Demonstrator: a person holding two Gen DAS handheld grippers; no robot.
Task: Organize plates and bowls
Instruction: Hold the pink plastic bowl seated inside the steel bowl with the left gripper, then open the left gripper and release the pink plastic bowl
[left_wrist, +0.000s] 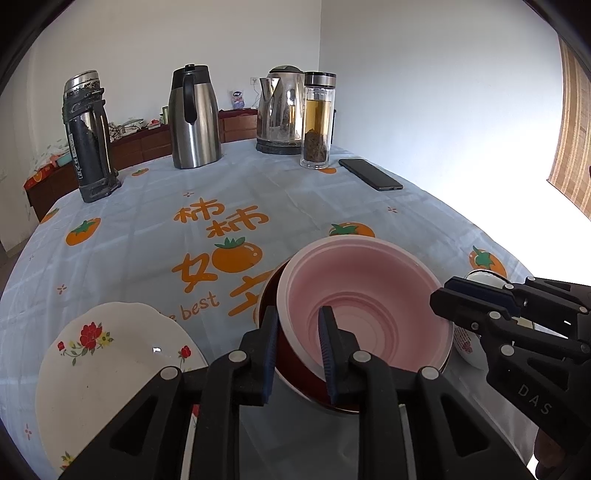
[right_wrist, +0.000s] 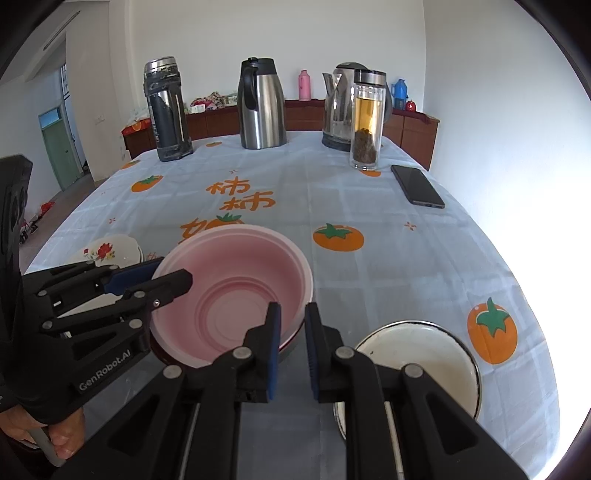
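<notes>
A pink bowl (left_wrist: 364, 295) sits tilted inside a dark red bowl (left_wrist: 295, 373) near the table's front. My left gripper (left_wrist: 300, 354) straddles the pink bowl's near-left rim, jaws a small gap apart, one finger inside and one outside. A white floral plate (left_wrist: 107, 369) lies to its left. My right gripper (right_wrist: 292, 350) is open just past the pink bowl's (right_wrist: 236, 288) right rim, holding nothing. A white enamel bowl (right_wrist: 424, 365) with a dark rim lies to its right. The left gripper (right_wrist: 173, 275) shows at the pink bowl's left rim.
At the table's far side stand a black thermos (left_wrist: 88, 136), a steel carafe (left_wrist: 194, 118), an electric kettle (left_wrist: 279, 110) and a glass tea bottle (left_wrist: 317, 122). A black phone (left_wrist: 369, 174) lies at the far right. The tablecloth (left_wrist: 207, 206) has orange fruit prints.
</notes>
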